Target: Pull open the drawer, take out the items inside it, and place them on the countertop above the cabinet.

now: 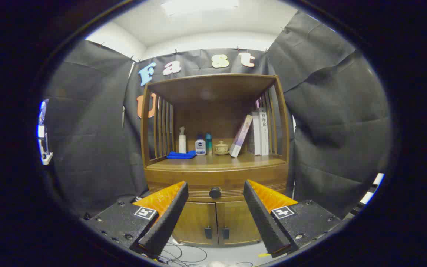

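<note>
While drawer (198, 184) sits closed, gripper (215, 198) gapes — empty.

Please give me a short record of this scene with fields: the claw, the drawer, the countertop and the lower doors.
claw: open, fingers spread, holding nothing
drawer: closed, its round dark knob seen between the fingers, further ahead
countertop: holds a blue cloth, bottles, a small lidded pot, books
lower doors: two, closed, below the drawer
task state: drawer not yet pulled
</note>
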